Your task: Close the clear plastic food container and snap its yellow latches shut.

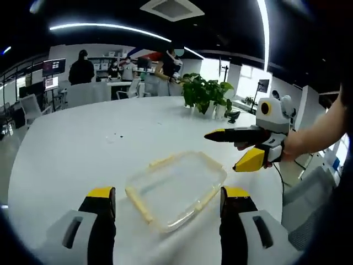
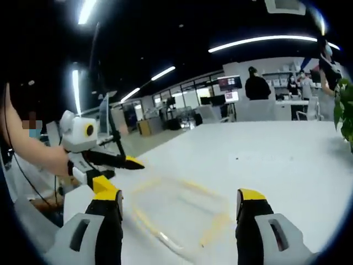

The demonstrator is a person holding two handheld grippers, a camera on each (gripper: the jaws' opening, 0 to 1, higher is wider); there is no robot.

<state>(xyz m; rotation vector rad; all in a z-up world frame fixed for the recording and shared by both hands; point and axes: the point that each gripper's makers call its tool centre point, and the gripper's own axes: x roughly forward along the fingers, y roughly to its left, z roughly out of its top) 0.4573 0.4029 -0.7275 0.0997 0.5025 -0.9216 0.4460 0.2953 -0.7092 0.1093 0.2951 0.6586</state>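
A clear plastic food container [image 1: 177, 187] with pale yellow latches along its edges lies flat on the white table [image 1: 83, 143], lid resting on it. My left gripper [image 1: 168, 203] hovers just in front of it, jaws open wide, nothing between them. In the left gripper view my right gripper [image 1: 229, 150] comes in from the right, held by a hand, jaws apart, above the container's right side. In the right gripper view the container [image 2: 179, 212] looks blurred between my open right gripper [image 2: 179, 207] jaws, and my left gripper [image 2: 118, 171] shows at the left, open.
A potted green plant [image 1: 207, 94] stands at the table's far side. Desks, chairs, monitors [image 1: 53, 67] and several people [image 1: 81, 69] fill the office behind. The table's edge curves along the left [image 1: 16, 160] and the right.
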